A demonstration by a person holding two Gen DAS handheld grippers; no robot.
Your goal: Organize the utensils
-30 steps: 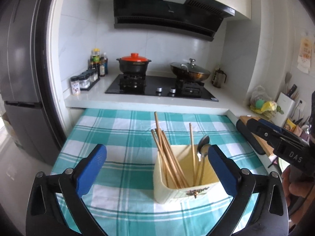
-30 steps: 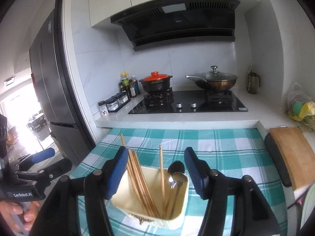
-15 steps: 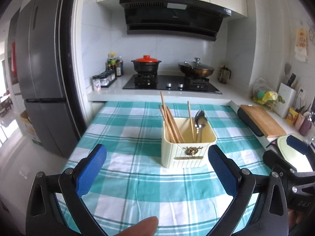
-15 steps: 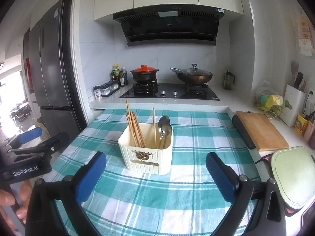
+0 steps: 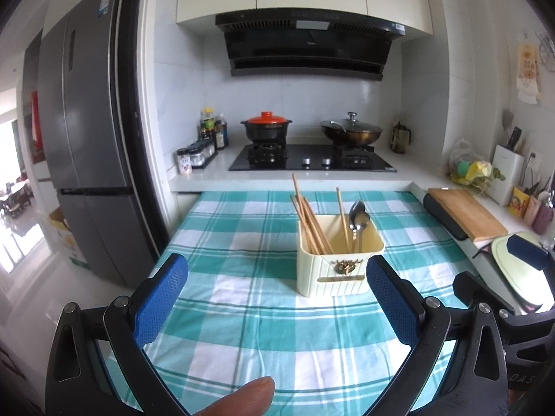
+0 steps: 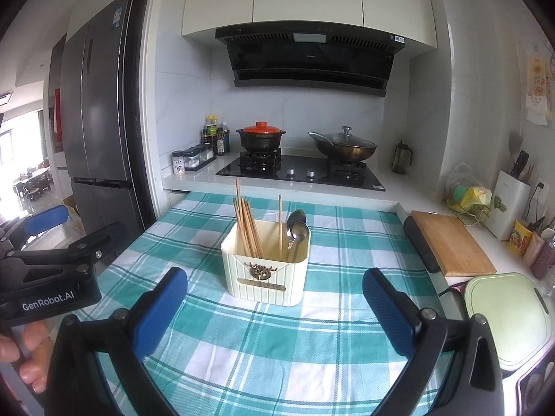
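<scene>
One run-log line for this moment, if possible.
left gripper: open, empty | right gripper: open, empty | utensil holder: on tablecloth, holds chopsticks, spoons

Both tools are black plastic frames with silver screws at the joints. The left gripper (image 5: 277, 294) and right gripper (image 6: 274, 306) have blue textured pads. At left of the right view, white letters read "GenRobot.AI".

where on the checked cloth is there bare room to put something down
The checked cloth is bare nearly everywhere: left of the cream holder, in front of it between the open right claw pads, and right of it up to the wooden board. The counter at the right is crowded.
</scene>
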